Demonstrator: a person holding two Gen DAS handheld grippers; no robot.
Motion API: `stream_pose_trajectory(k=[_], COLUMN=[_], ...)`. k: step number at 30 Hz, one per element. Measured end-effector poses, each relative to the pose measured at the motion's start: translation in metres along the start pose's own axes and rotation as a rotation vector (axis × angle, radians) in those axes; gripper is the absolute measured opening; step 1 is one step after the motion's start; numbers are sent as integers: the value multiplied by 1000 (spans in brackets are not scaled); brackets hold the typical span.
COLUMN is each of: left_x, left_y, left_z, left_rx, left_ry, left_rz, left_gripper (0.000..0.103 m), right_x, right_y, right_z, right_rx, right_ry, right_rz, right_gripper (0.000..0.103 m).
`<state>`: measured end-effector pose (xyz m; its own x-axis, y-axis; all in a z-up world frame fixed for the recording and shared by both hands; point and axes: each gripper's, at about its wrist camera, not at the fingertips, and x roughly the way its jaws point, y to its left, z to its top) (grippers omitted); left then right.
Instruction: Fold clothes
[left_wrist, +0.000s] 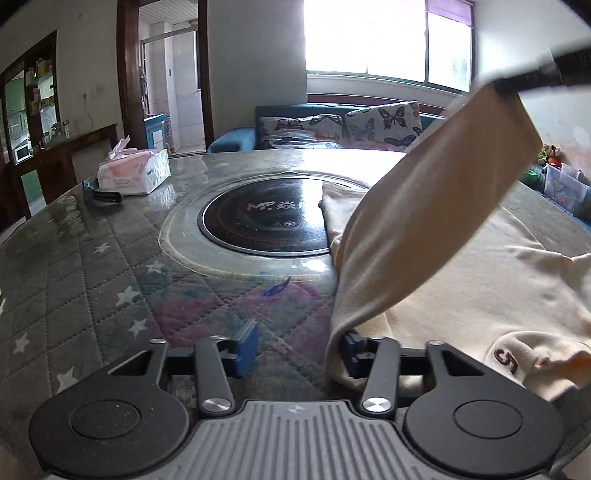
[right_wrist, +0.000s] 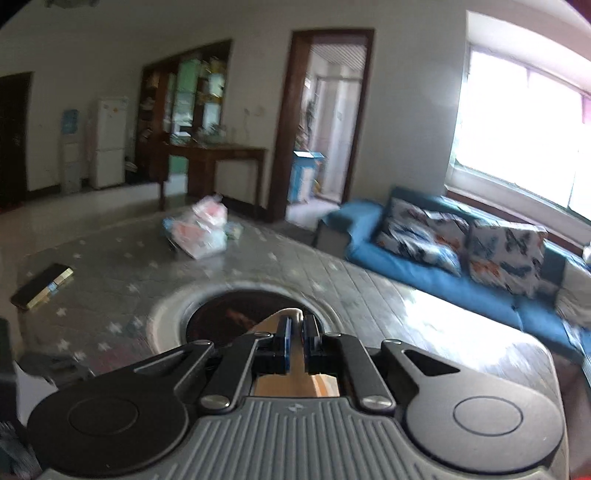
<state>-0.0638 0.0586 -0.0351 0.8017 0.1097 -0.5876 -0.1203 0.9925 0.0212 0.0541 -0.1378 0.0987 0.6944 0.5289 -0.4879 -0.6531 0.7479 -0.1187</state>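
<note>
A cream sweatshirt (left_wrist: 498, 280) lies on the right part of the quilted table (left_wrist: 92, 266). One sleeve (left_wrist: 436, 206) is lifted up and to the upper right, where my right gripper (left_wrist: 546, 74) holds its cuff. In the right wrist view my right gripper (right_wrist: 295, 326) is shut on the cream fabric (right_wrist: 297, 354), high above the table. My left gripper (left_wrist: 295, 350) is open and low over the table; its right finger (left_wrist: 354, 350) touches the sweatshirt's edge, its left finger (left_wrist: 245, 345) is over bare cloth.
A round black hotplate (left_wrist: 258, 221) is set in the table's middle. A tissue pack (left_wrist: 133, 171) and a small dark object (left_wrist: 103, 195) lie at the far left. A phone (right_wrist: 40, 286) lies near the table's left edge. A blue sofa (right_wrist: 461, 258) stands beyond.
</note>
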Motion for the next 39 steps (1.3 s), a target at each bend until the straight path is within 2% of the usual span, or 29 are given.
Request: stream_pose_trajectory(k=[5, 10, 13, 16, 20, 22, 24, 29, 34, 35, 38, 39], left_x=[-5, -9, -15, -22, -27, -23, -16, 15, 44, 42, 34, 34], left_y=[1, 5, 11, 21, 27, 22, 13, -15, -20, -19, -15, -12], left_z=[-3, -4, -3, 2, 21, 32, 41, 54, 44, 42, 41, 42], left_rx=[11, 11, 17, 12, -20, -24, -22, -4, 10, 16, 16, 5], left_ry=[6, 23, 40, 46, 22, 5, -8, 0, 78, 66, 53, 53], left_rz=[-3, -22, -53, -88, -142, -175, -211, -284, -225, -226, -241, -232], left_gripper=[40, 42, 44, 44, 42, 41, 35, 35, 34, 36, 38, 38], right_x=[13, 37, 41, 31, 17, 18, 22, 30, 27, 26, 24, 24], right_y=[-15, -23, -26, -29, -29, -26, -22, -15, -18, -18, -20, -20], right_z=[-42, -85, -102, -106, -106, -105, -105, -109, -113, -113, -115, -116], right_rx=[65, 120, 123, 127, 125, 121, 123, 125, 139, 141, 150, 153], right_ry=[142, 286, 330, 310, 259, 247, 245, 253, 252, 252, 251, 251], right_rz=[-49, -52, -72, -79, -42, -15, 11, 55, 62, 63, 66, 68], right_gripper=[5, 6, 7, 9, 12, 12, 12, 12, 14, 14, 25, 25])
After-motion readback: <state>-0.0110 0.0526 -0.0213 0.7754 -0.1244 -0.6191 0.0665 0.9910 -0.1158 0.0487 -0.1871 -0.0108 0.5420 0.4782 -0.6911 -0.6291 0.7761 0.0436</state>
